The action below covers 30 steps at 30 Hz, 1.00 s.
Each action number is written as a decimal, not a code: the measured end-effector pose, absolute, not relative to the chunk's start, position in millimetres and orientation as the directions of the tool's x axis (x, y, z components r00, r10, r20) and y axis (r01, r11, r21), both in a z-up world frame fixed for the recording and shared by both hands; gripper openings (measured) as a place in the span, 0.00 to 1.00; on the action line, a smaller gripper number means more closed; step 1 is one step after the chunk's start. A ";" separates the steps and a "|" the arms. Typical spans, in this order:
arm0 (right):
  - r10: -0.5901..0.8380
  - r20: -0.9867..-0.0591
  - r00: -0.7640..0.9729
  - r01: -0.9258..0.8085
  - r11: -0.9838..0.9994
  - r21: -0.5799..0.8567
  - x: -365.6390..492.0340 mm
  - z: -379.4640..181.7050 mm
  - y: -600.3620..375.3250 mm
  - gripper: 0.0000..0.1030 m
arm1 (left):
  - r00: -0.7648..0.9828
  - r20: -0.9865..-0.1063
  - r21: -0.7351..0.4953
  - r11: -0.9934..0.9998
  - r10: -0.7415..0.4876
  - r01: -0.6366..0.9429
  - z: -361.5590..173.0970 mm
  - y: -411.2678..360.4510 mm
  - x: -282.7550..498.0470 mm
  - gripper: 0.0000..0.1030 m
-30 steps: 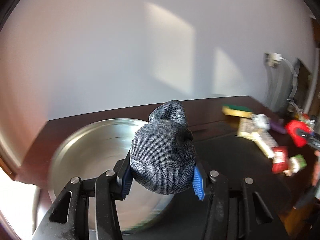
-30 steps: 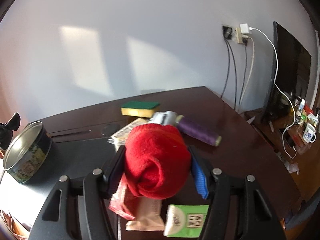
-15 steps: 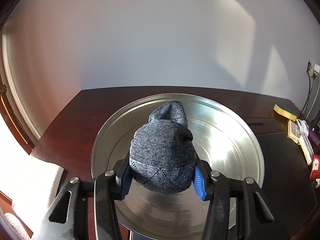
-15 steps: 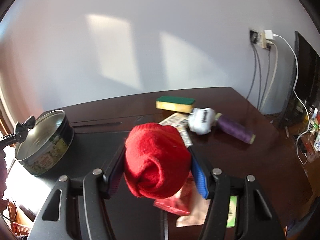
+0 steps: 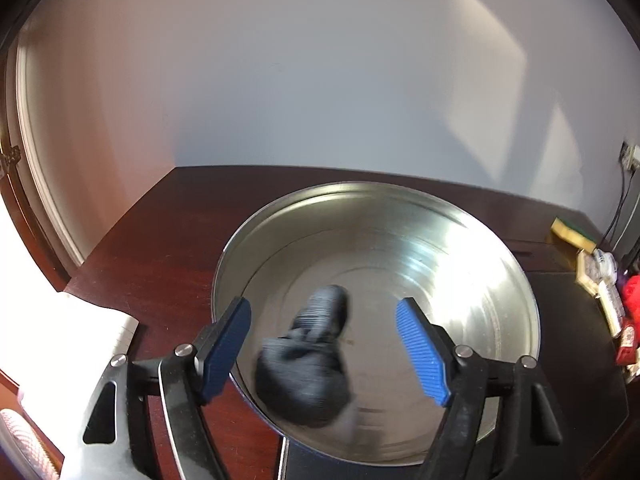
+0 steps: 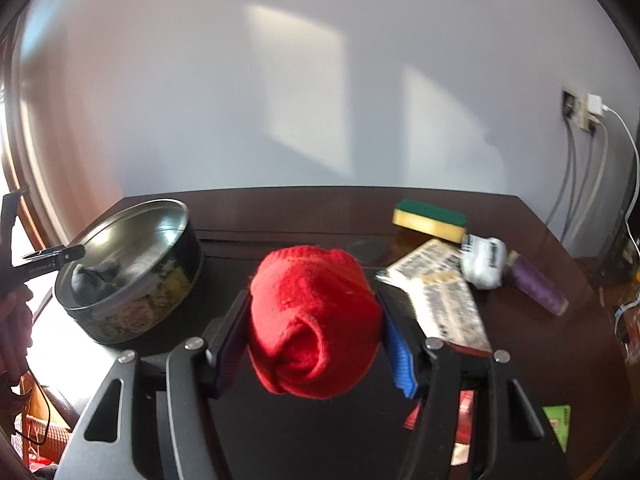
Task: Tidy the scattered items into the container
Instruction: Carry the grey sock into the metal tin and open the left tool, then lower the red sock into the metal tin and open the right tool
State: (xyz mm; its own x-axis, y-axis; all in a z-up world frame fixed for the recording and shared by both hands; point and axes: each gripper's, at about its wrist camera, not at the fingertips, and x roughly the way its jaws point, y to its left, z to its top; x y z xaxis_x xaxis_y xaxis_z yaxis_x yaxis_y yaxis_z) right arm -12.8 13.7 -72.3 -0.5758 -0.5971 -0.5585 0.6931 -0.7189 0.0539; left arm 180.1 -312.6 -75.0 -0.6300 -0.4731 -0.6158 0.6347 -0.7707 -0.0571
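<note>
My left gripper [image 5: 324, 354] is wide open now; a moment ago it squeezed the gray sock ball [image 5: 310, 364]. The sock is dropping, blurry, into the round tin [image 5: 520, 280], so one thing is tidied. My right gripper [image 6: 316, 334] still hugs the red sock ball [image 6: 314, 320]. Farther off, the sponge [image 6: 430, 218] waits.
</note>
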 end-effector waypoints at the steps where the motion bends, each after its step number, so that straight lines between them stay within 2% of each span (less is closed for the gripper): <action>1: -0.605 -0.558 -0.568 0.703 -0.709 0.055 -11.3 -71.5 7.4 0.60 | -0.645 -0.604 -0.075 -0.772 -0.469 0.631 -73.5 -313.3 184.6 0.75; 7: -0.670 -0.544 -0.506 0.780 -0.625 0.044 1.5 -60.7 -43.5 0.60 | -0.687 -0.542 -0.180 -0.731 -0.485 0.658 -66.7 -320.4 214.8 0.75; 12: -0.726 -0.526 -0.444 0.843 -0.537 0.029 11.2 -48.3 -99.1 0.60 | -0.687 -0.541 -0.201 -0.719 -0.485 0.666 -67.5 -321.7 220.1 0.75; 24: -0.722 -0.609 -0.327 0.912 -0.410 -0.004 26.4 -72.5 -208.6 0.60 | -0.695 -0.549 -0.227 -0.717 -0.465 0.659 -73.4 -334.8 228.0 0.75; 27: -0.713 -0.621 -0.326 0.916 -0.402 -0.020 29.7 -79.8 -219.6 0.62 | -0.696 -0.550 -0.234 -0.715 -0.461 0.659 -73.7 -335.5 228.5 0.75; 30: -0.708 -0.631 -0.317 0.919 -0.394 -0.018 30.6 -85.0 -225.9 0.73 | -0.699 -0.550 -0.237 -0.717 -0.457 0.655 -73.8 -334.9 227.6 0.75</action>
State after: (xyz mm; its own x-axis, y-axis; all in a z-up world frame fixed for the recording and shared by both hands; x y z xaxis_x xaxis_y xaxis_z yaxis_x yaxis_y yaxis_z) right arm 30.6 -225.9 -85.0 -0.3167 -0.7083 -0.6309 0.9187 -0.3944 -0.0184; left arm 227.6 -334.9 -73.8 -0.6991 -0.4566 -0.5502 0.6551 -0.7174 -0.2371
